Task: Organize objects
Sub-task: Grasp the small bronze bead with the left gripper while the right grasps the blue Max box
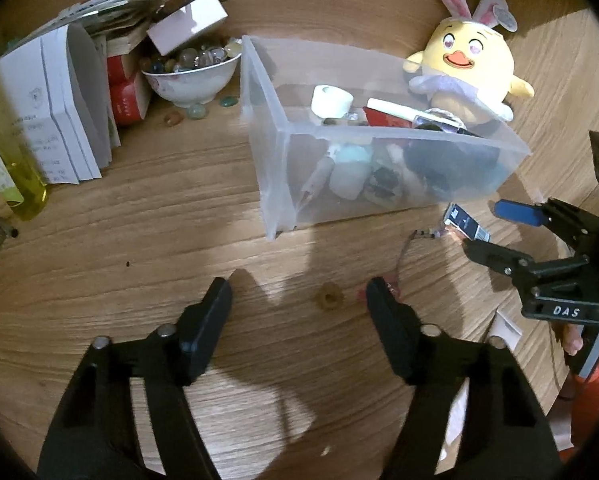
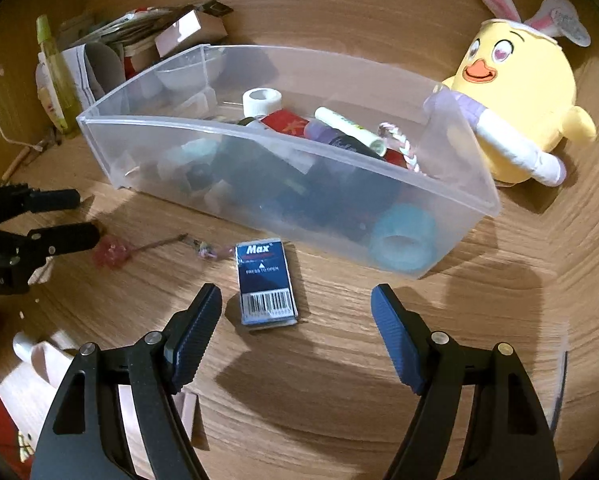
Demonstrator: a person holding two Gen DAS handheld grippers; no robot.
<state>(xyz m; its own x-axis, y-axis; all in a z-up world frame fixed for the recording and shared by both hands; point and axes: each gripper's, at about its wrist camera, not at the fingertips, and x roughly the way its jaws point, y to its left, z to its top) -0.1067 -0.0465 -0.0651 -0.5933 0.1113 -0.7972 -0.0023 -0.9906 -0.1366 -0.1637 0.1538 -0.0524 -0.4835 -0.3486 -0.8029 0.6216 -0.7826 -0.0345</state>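
Observation:
A clear plastic bin [image 1: 266,92] [image 2: 235,126] on the wooden table holds tape rolls, tubes and other small items. My left gripper [image 1: 297,294] [image 2: 69,216] is open low over the table, with a small tan ring bead [image 1: 330,301] between its fingers. A pink charm on a thin pin [image 1: 393,286] [image 2: 111,254] lies by its right fingertip. In front of the bin lies a blue "Max" staple box [image 2: 265,284] [image 1: 465,224]. My right gripper [image 2: 295,300] [image 1: 485,228] is open around it, its pads apart from the box.
A yellow chick plush with bunny ears [image 1: 471,64] [image 2: 515,112] leans against the bin's far right. At the back left stand a bowl of glass pebbles [image 1: 189,76], folded papers and boxes [image 1: 59,108], and a yellow-green bottle [image 1: 23,184]. Papers lie at the table's near edge [image 2: 39,364].

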